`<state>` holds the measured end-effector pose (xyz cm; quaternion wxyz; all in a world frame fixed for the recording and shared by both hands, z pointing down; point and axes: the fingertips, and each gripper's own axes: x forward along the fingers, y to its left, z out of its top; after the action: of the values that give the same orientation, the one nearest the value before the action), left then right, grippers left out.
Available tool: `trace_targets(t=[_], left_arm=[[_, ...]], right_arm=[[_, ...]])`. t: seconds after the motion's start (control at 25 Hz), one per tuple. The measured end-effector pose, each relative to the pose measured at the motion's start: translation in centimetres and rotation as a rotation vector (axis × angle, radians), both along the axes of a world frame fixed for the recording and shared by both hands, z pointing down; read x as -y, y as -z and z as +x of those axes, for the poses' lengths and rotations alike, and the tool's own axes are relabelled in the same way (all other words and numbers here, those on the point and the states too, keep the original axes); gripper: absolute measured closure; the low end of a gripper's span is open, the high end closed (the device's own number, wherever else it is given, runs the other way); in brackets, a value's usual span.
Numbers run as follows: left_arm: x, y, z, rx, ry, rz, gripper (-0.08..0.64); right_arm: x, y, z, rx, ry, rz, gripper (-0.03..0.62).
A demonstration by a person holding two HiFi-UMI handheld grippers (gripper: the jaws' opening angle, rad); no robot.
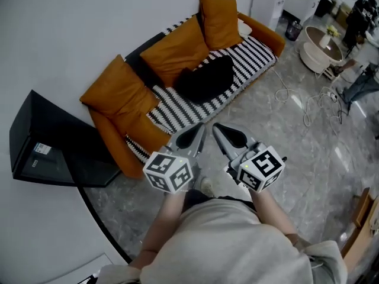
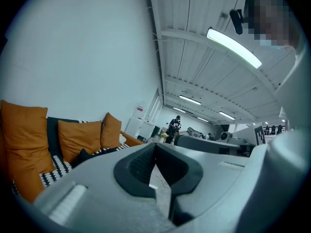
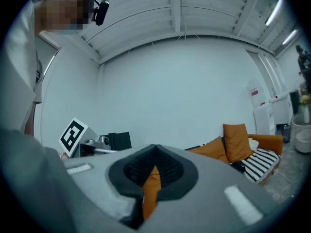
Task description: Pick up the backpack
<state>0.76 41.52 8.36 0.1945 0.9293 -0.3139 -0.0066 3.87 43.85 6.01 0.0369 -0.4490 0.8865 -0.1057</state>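
The backpack (image 1: 207, 78) is black and lies slumped on the striped seat cover of an orange sofa (image 1: 112, 141), between orange cushions (image 1: 177, 49). It shows small and dark in the left gripper view (image 2: 85, 155) and the right gripper view (image 3: 238, 166). Both grippers are held side by side in front of the person, short of the sofa and apart from the backpack. The left gripper (image 1: 198, 128) has its jaws together with nothing between them. The right gripper (image 1: 218, 128) is likewise shut and empty.
A black box-like object (image 1: 53, 149) stands against the wall left of the sofa. White cables (image 1: 308, 102) trail over the grey marbled floor to the right. A round white table (image 1: 320, 49), white cabinets (image 1: 266, 2) and a person (image 1: 361, 16) are at the far right.
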Motion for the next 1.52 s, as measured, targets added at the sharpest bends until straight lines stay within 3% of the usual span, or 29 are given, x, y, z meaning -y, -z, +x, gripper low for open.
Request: trace_targets(t=[0.16, 0.32, 0.48, 0.76, 1.08, 1.28, 1.52], left_arm=[[3.9, -0.1, -1.1, 0.003, -0.003, 0.0, 0.554], [6.0, -1.3, -1.8, 0.006, -0.004, -0.031, 0.554], [8.0, -2.2, -2.4, 0.004, 0.009, -0.052, 0.554], [12.2, -4.0, -3.1, 0.008, 0.045, -0.099, 0.554], [21.1, -4.4, -3.0, 0.0, 0.099, -0.107, 0.554], [27.1, -3.4, -2.1, 0.0, 0.128, -0.096, 0.554], [33.9, -3.6, -1.2, -0.016, 0.169, -0.093, 0.554]], right_arm=[[3.7, 0.5, -1.4, -0.007, 0.008, 0.007, 0.589], [6.2, 0.4, -1.6, 0.074, -0.001, -0.004, 0.589], [8.3, -0.4, -2.4, 0.005, 0.017, 0.005, 0.589], [13.1, -1.8, -3.5, 0.017, 0.071, -0.033, 0.589], [21.8, -2.1, -2.9, -0.003, 0.117, -0.044, 0.589], [27.8, -1.9, -2.2, -0.119, 0.137, 0.002, 0.589], [34.1, -1.4, -2.0, -0.122, 0.221, 0.043, 0.589]])
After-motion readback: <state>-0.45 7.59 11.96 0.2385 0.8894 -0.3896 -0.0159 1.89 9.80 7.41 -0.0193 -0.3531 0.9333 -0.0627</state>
